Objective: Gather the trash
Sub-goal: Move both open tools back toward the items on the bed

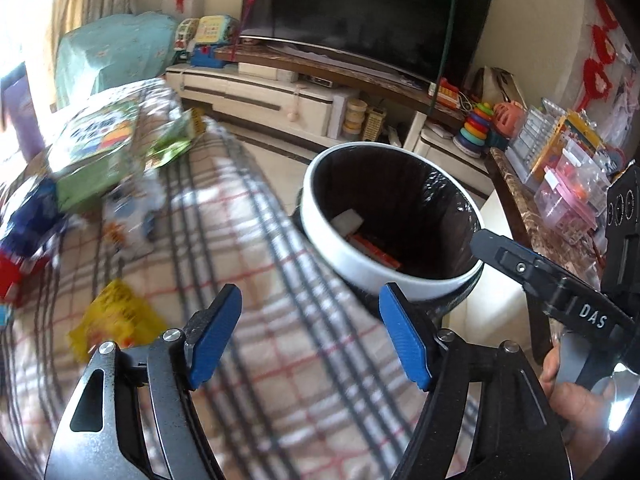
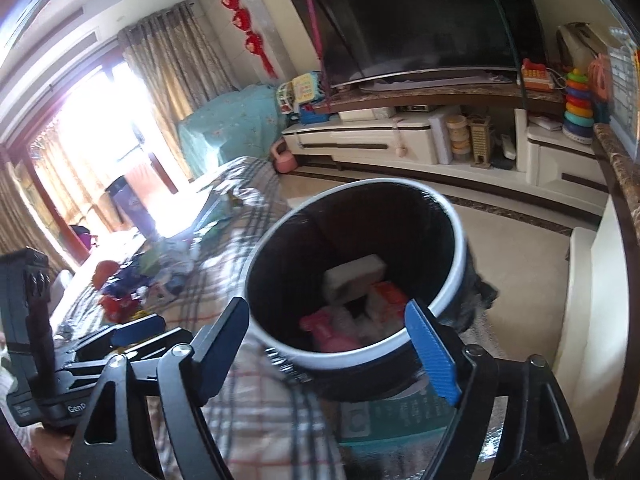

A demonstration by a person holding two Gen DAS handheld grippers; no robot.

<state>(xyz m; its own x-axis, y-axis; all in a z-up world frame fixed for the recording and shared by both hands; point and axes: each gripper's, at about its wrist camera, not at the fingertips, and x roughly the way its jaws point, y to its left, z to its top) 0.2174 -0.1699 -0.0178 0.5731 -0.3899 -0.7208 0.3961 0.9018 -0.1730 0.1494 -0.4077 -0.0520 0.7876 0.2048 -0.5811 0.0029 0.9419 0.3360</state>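
2 grippers, both with jaws spread and nothing between the blue pads. Left gripper (image 1: pixel 310 334) hangs over the plaid cloth (image 1: pixel 256 264); blurred wrappers lie at left, incl. a yellow wrapper (image 1: pixel 116 316) and a green packet (image 1: pixel 100 160). Right gripper (image 2: pixel 328 344) sits at the bin (image 2: pixel 456 240) rim. Bin: round, white rim, black liner, standing just beside the cloth edge; inside, a white block (image 2: pixel 354 276), orange-red box (image 2: pixel 390 296), pink item (image 2: pixel 324 330).

We read "DAS" in white on the right gripper (image 1: pixel 476 240) arm; "GenP", cut off, on the left gripper (image 2: pixel 138 330) body. Packaging print is too blurred.
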